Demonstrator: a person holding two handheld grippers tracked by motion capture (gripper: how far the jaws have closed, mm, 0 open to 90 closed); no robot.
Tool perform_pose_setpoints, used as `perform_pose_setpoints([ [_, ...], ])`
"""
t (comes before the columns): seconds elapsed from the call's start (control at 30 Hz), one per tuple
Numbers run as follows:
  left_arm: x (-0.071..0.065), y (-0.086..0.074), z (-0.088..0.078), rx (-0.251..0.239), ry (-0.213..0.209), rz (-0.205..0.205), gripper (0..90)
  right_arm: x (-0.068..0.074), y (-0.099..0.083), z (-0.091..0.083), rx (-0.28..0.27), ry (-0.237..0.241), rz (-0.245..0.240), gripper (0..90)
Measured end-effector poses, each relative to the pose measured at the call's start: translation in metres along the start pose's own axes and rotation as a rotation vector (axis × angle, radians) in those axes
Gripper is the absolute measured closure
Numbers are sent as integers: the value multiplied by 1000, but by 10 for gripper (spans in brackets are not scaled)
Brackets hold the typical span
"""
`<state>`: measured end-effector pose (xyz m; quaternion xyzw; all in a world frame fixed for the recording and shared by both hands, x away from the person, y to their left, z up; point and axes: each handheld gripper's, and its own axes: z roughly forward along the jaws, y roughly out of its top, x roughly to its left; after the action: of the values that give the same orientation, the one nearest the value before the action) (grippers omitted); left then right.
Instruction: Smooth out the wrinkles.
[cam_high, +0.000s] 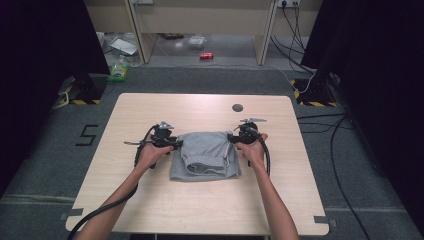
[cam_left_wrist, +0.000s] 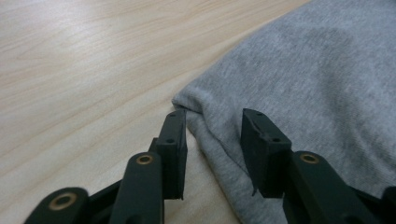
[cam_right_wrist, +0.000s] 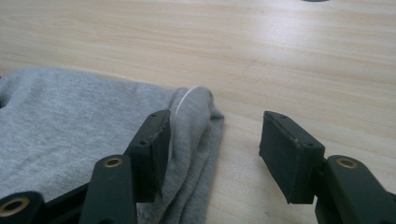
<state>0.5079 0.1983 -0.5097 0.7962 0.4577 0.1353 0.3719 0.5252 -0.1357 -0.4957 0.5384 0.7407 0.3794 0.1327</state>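
Releasing a fold: both hand-held grippers, left (cam_high: 176, 144) and right (cam_high: 231, 138), stand part-open, gripping nothing, at 9 and 3 o'clock of the folded garment (cam_high: 205, 155) mid-counter (cam_high: 150, 107); next, probably withdraw and regrasp.

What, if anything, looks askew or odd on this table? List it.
Little stands out. The folded grey garment lies compact on the table, but a white drawstring pokes out of its right edge fold, and its near hem looks bunched. Both grippers sit at its far corners with fingers apart.

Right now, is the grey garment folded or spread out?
Folded: the grey garment lies as a compact rectangle, doubled layers showing at its edges beside both grippers.
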Motion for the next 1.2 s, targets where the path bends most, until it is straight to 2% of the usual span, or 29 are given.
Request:
perform_pose_setpoints([
  [0.17,3,-1,-5,13,-23,-24,525,-1,1,-9,-13,-8,-7,425],
  [0.3,2,-1,-11,-3,-45,-40,492,4,4,-15,-31,6,-18,419],
  [0.6,-4,-1,-24,-4,-77,-39,429,17,4,-30,-47,32,-53,394],
  [0.77,-8,-8,-37,-6,-104,-41,396,21,1,-39,-51,46,-70,384],
  [1.2,-21,-28,-62,-21,-130,-32,298,29,-14,-59,-58,73,-107,365],
])
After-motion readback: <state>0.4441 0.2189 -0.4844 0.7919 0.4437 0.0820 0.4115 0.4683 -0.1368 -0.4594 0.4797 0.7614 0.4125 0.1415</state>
